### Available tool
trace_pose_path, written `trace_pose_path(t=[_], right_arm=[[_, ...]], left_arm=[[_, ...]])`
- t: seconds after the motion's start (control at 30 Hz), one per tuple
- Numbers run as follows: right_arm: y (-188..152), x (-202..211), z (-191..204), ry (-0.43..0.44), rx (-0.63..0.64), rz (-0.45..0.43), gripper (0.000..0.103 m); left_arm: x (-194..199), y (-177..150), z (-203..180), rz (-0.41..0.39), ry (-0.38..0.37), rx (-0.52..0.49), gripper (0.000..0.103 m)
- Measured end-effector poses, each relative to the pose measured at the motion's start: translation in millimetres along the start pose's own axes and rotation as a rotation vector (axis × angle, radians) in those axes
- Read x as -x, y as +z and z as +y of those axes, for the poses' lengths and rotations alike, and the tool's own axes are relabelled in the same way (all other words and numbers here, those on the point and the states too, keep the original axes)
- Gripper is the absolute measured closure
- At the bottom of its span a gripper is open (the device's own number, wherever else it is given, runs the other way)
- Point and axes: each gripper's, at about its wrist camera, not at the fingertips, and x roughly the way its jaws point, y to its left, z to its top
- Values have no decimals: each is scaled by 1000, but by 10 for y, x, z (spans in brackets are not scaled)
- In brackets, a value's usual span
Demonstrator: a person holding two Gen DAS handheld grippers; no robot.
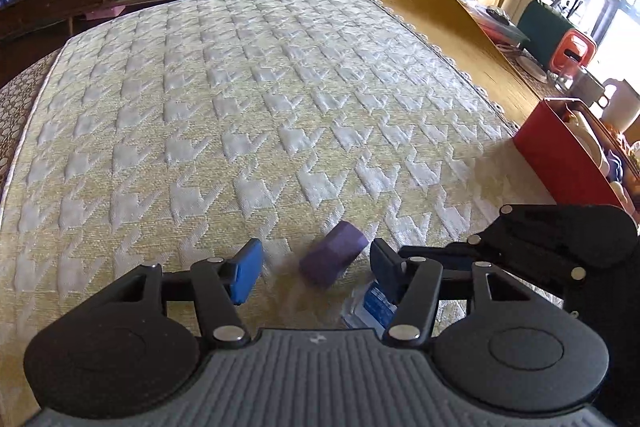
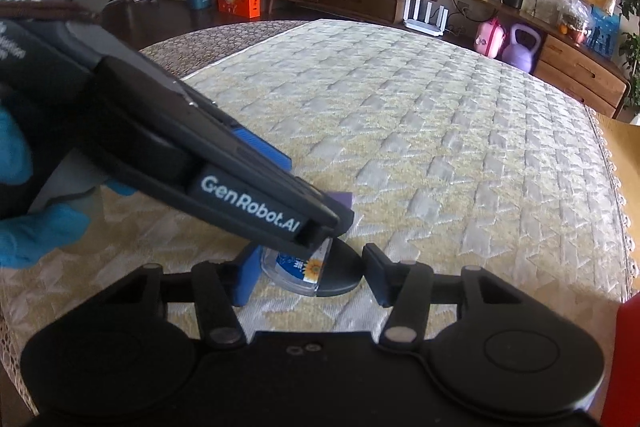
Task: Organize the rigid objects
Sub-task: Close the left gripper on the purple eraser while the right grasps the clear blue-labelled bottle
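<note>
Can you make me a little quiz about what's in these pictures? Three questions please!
1. True or false: the purple block lies between the fingers of the left gripper.
2. Pick one: what colour is the box far right in the left wrist view? A green, B red, C white.
3. Short answer: which flower is printed on the clear packet between the fingers of the right gripper?

Key: 1 true; 2 B; 3 a sunflower.
</note>
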Motion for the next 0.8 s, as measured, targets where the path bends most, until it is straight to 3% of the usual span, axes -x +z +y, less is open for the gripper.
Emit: trace_pose_path(t=[0.37, 0.8], right_arm=[[-130, 153, -34, 10, -18, 9, 49], [-250, 676, -311, -68, -99, -27, 49]], left_arm=[[-49, -57, -237, -18, 70, -121, 83], [136, -37, -445, -30, 76, -82, 83]])
